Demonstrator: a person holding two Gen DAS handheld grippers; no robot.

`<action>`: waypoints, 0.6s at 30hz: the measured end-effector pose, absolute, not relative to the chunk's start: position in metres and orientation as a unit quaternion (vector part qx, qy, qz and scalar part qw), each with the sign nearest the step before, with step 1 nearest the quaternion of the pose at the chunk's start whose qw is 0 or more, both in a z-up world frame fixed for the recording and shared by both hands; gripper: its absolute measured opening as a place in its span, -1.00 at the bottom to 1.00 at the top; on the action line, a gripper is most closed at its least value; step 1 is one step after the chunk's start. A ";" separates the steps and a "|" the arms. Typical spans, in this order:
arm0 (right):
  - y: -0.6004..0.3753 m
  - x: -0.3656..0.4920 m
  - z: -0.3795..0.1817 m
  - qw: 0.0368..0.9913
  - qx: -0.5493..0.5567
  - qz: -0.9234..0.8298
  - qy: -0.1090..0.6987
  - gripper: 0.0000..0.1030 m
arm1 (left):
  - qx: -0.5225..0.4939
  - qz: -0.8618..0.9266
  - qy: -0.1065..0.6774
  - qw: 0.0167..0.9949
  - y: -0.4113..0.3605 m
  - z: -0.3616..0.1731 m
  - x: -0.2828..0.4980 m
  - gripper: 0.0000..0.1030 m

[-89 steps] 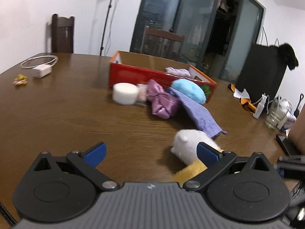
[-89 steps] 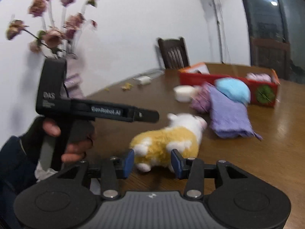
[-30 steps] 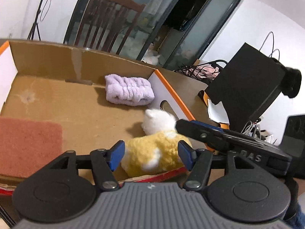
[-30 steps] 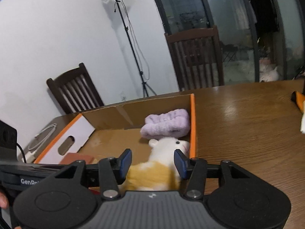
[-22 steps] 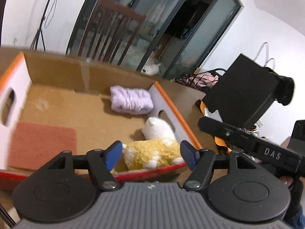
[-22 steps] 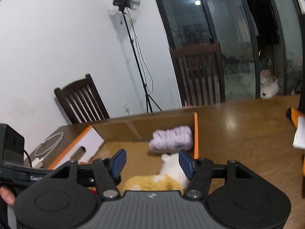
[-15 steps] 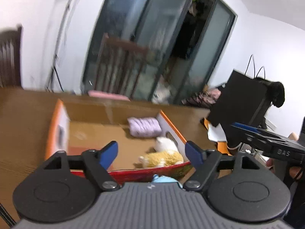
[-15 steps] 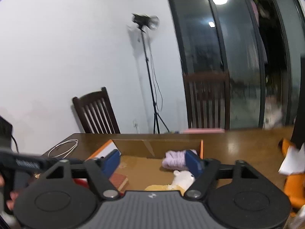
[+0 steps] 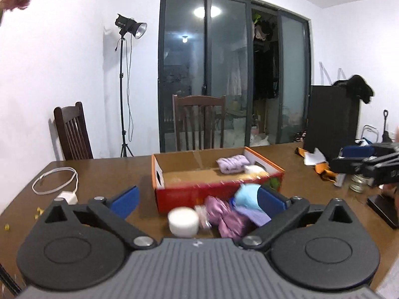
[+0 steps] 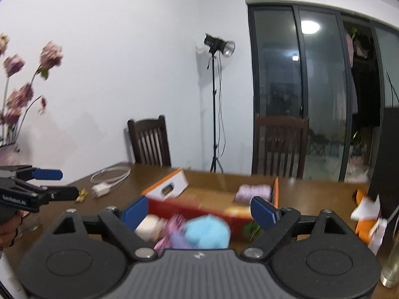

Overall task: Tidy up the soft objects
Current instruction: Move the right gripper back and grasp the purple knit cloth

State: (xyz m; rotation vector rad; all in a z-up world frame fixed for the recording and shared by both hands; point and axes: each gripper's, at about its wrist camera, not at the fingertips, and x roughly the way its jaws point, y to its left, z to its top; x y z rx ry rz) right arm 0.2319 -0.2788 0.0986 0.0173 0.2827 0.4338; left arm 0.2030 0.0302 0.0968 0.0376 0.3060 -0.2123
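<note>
Soft objects are split between the red cardboard box (image 9: pixel 217 194) and the tabletop (image 9: pixel 112 174) right now. Inside the box I count two: a lilac rolled cloth (image 9: pixel 233 163) at the far right and a yellow-and-white plush (image 9: pixel 255 170) just near of it, mostly hidden by the box wall. Outside, bunched against the near wall, I make out four: a white round puff (image 9: pixel 183 221), a pink satin bundle (image 9: pixel 224 215), a light blue pad (image 9: pixel 247 196) and a purple cloth (image 9: pixel 251 215). It's blurry, so there could be another small bit tucked in there.

Both grippers are empty. The left gripper (image 9: pixel 197 196) has its jaws opening, already wide, nothing between the pads, and the right gripper (image 10: pixel 198 210) is the same. The pile lies straight ahead and below both, between them and the box. The puff sits toward the left gripper's side, the blue pad toward the right's. The purple cloth's long axis seems to run near-to-far.
</note>
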 end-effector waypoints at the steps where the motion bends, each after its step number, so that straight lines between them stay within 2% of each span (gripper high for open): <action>1: -0.278 0.222 0.092 0.966 0.011 0.215 0.146 0.73 | 0.018 -0.112 0.153 0.982 0.028 0.091 0.194 1.00; 8: -0.268 0.183 0.049 0.953 0.013 0.226 0.199 0.73 | 0.008 -0.121 0.203 0.972 0.022 0.053 0.172 1.00; 14: -0.259 0.199 0.033 0.955 0.005 0.200 0.218 0.73 | 0.007 -0.117 0.208 0.971 0.018 0.045 0.192 1.00; 18: -0.250 0.227 0.010 0.950 -0.004 0.191 0.248 0.70 | -0.014 -0.113 0.243 0.963 0.012 0.033 0.223 1.00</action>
